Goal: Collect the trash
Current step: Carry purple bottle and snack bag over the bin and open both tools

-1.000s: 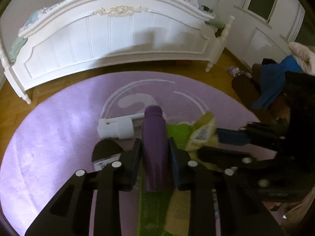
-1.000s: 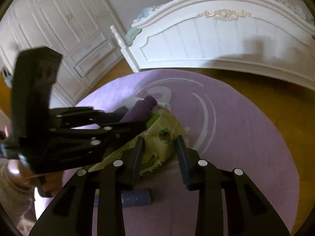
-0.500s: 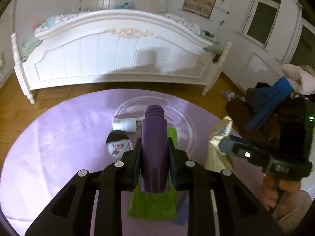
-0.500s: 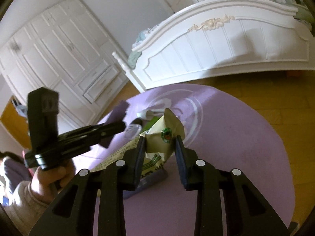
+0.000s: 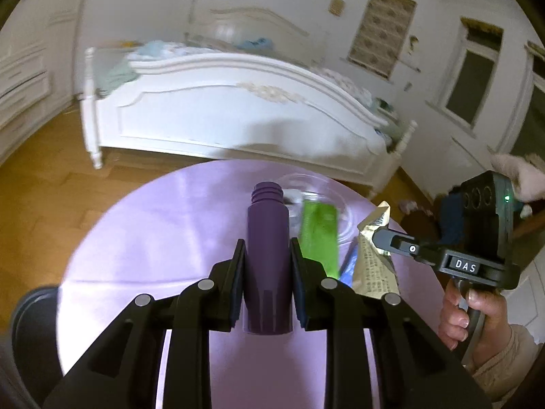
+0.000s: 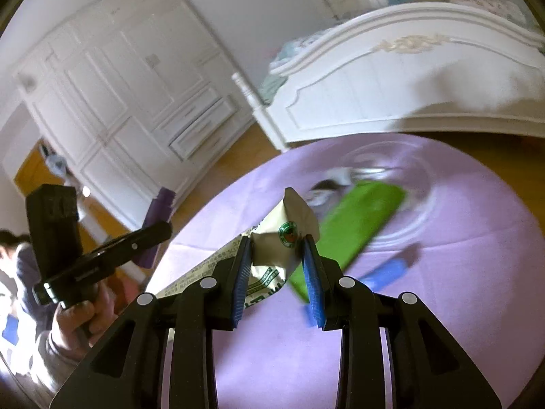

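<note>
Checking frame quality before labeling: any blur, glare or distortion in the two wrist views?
Left wrist view: bed and walls smeared by motion blur; purple bottle in the left tool stays sharp; pale glare on the rug; fisheye bends the room. Right wrist view: green packet and blue item on the rug streaked; held wrapper crisp; dark corners.

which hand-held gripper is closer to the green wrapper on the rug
Right, though narrowly. The right hand-held gripper, clamping a crumpled packet, hangs just beside the green wrapper; the left hand-held gripper, holding a purple bottle, sits slightly farther.
</note>
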Available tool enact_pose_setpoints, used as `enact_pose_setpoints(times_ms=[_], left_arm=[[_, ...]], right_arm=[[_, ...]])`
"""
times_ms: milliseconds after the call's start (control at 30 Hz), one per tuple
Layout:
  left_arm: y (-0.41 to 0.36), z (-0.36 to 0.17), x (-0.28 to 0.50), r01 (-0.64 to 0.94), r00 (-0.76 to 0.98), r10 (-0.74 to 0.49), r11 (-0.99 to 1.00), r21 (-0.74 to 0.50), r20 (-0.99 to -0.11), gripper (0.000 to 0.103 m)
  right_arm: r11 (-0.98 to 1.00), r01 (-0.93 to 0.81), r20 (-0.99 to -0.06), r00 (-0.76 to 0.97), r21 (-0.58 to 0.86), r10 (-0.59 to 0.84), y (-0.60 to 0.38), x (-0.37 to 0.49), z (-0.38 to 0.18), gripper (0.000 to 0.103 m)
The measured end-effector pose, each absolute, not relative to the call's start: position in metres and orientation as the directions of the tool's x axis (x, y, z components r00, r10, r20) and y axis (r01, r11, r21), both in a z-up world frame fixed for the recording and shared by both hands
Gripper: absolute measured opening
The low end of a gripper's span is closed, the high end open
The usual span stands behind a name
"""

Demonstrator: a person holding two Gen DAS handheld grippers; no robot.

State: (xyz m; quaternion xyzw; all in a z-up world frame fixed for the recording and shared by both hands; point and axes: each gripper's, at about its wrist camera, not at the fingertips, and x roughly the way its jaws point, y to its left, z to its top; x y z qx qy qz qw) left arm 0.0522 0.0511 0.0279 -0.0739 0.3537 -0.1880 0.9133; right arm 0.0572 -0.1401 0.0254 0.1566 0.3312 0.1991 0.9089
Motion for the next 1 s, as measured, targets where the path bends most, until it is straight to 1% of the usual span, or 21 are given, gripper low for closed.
enact_pose_setpoints(times_ms=[233, 500, 700, 1000], left_arm=[[0.131, 0.026, 0.007, 0.151, 0.738, -0.306, 0.943, -0.295, -0.601, 0.025], [0.216, 0.012, -0.035, -0.014, 0.768, -0.197, 0.946, -0.323, -0.61, 0.025], [0.26, -0.007, -0.056, -0.101, 0.769, -0.158, 0.927, -0.362, -0.62, 0.025], [0.288, -0.03, -0.06, -0.156, 0.753, -0.149, 0.906, -0.394, -0.64, 0.025]], right_arm=[[0.85, -0.363, -0.576, 0.625, 0.383, 0.527, -0.052, 0.057, 0.02, 0.031], [0.8, -0.46, -0.623, 0.511, 0.384, 0.593, 0.048, 0.065, 0.002, 0.031], [0.781, -0.515, -0.657, 0.458, 0.353, 0.598, 0.11, 0.077, -0.007, 0.031], [0.775, -0.551, -0.702, 0.418, 0.308, 0.576, 0.174, 0.102, -0.021, 0.031]])
